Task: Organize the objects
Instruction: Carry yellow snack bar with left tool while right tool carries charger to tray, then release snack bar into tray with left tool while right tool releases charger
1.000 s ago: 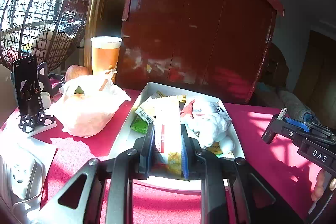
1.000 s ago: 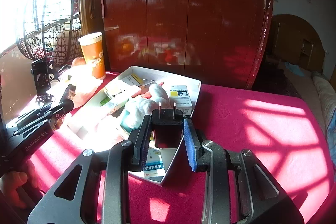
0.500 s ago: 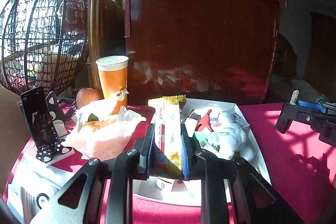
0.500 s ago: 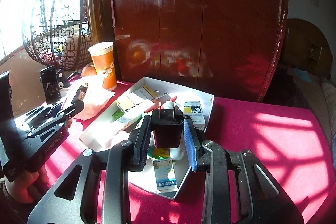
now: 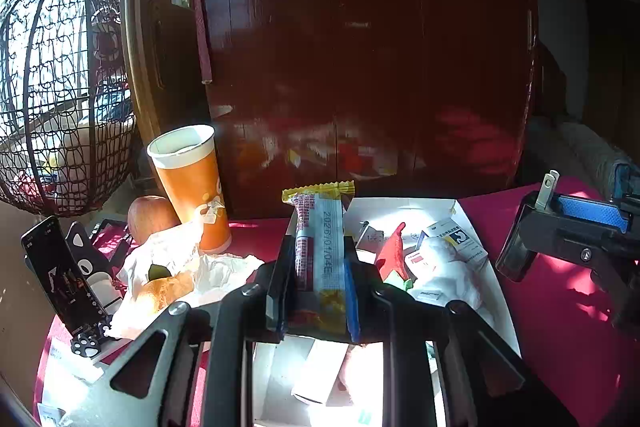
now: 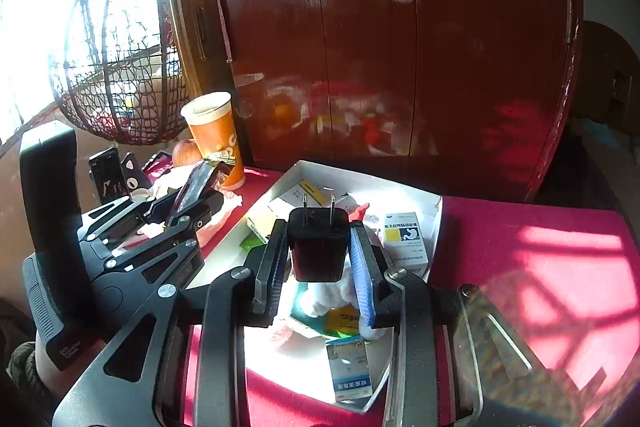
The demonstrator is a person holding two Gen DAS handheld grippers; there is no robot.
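Yellow-ended foil marked the snack bar (image 5: 319,251) that was clamped upright in the left claw (image 5: 316,291), seen from the left wrist. Both pads were pressed on the wrapper, and the bar was held above the near end of the white tray (image 5: 486,267), which rested on the red worktop (image 5: 560,327). An orange paper cup (image 5: 188,183), an apple (image 5: 150,215), crumpled paper with bread (image 5: 168,279) and a phone on a stand (image 5: 64,275) were shown to the left of the tray. The thin wrapper was judged likely to slip or fold; pad pressure was best kept steady, the bar carried level, and a free spot chosen before release.

From the right wrist, the right claw (image 6: 318,259) was seen closed on a black plug adapter (image 6: 318,243), prongs upward, above the tray (image 6: 436,223). It was best kept clear of the left claw (image 6: 188,203) beside it.

Only this view showed the medicine boxes (image 6: 404,239) plainly, one blue-printed box (image 6: 352,367) at the tray's near corner, and the person's hand (image 6: 48,367) on the left handle. Only the left view showed the printed date on the bar and the phone's screen. The destination for either item was shown in neither view.
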